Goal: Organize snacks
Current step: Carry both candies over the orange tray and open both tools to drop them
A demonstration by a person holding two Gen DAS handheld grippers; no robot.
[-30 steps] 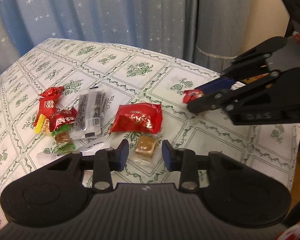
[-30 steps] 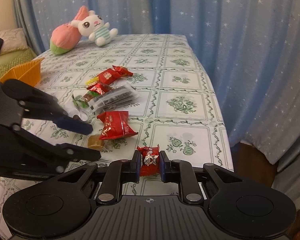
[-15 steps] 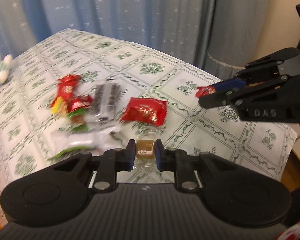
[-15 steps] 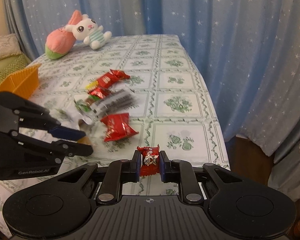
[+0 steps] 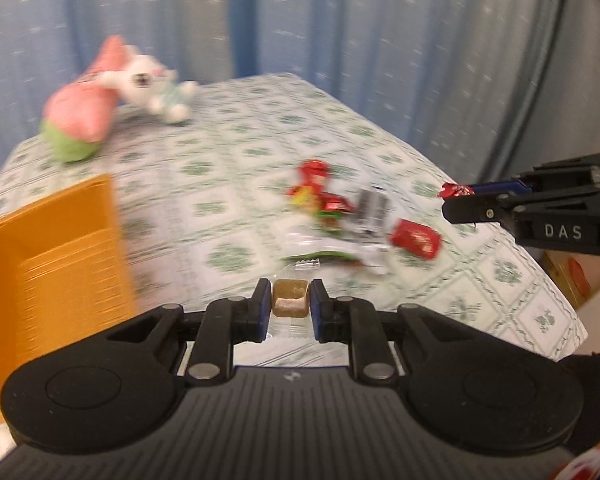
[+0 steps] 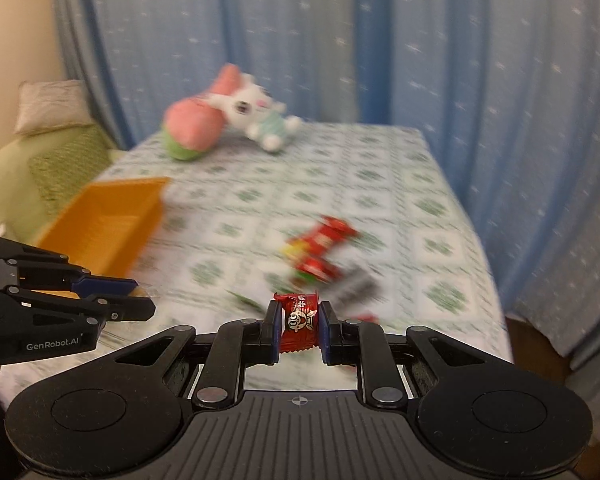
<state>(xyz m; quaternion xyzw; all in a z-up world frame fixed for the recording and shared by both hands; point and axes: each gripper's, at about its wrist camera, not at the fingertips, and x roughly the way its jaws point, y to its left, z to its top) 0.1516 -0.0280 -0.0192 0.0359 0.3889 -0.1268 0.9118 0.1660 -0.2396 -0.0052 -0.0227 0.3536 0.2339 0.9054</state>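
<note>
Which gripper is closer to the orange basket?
Left. The left gripper, holding the brown candy, is just beside the orange basket; the right gripper, holding the red candy, is farther away, over the snack pile.

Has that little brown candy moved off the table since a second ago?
Yes. The brown candy, earlier lying beside the red packet, is now pinched in the left tongs, lifted clear and carried left toward the orange basket.

- The left gripper (image 5: 290, 307) was closed, its fingers (image 5: 262, 304) pinching a brown candy (image 5: 290, 303), held above the tabletop.
- The right gripper (image 6: 299, 326) was closed, its fingers (image 6: 326, 330) clamping a red candy (image 6: 299, 320), raised beside the left one.
</note>
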